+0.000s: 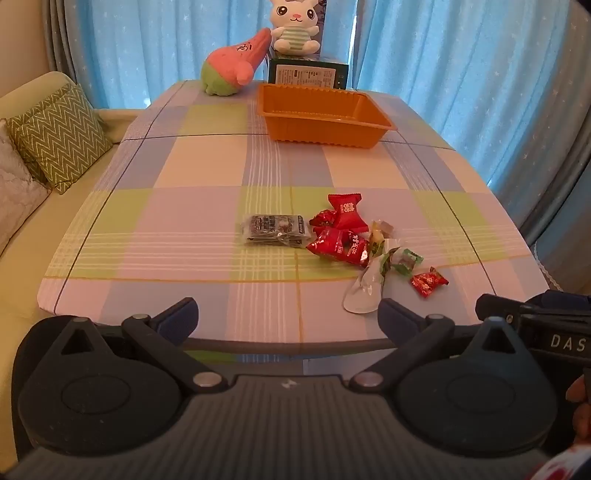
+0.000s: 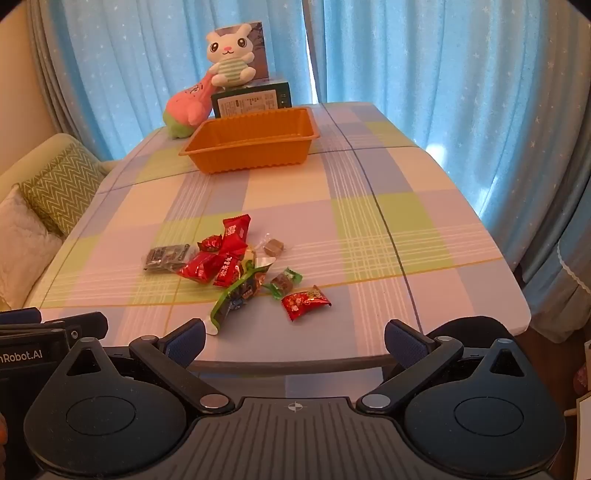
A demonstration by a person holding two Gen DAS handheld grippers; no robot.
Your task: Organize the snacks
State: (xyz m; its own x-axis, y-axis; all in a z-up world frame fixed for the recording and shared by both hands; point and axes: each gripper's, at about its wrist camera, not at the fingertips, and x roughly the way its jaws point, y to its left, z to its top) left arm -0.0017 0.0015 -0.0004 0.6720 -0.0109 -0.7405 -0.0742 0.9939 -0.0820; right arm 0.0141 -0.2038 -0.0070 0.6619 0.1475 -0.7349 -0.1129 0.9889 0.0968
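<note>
A pile of wrapped snacks lies on the checked tablecloth near the front edge: red packets [image 1: 341,236] [image 2: 218,258], a dark packet [image 1: 275,229] [image 2: 166,257], a green-and-white wrapper [image 1: 369,280] [image 2: 240,291], a small red candy [image 1: 428,282] [image 2: 304,302]. An empty orange tray [image 1: 321,114] [image 2: 251,138] stands further back. My left gripper [image 1: 288,314] is open and empty at the table's near edge, short of the pile. My right gripper [image 2: 295,338] is open and empty, also just before the pile.
A pink-green plush [image 1: 232,68] [image 2: 188,107], a white rabbit plush [image 1: 295,29] [image 2: 231,55] and a dark box [image 1: 308,74] [image 2: 251,99] stand at the table's far edge. A sofa with cushions [image 1: 55,140] [image 2: 51,188] is left. Blue curtains hang behind.
</note>
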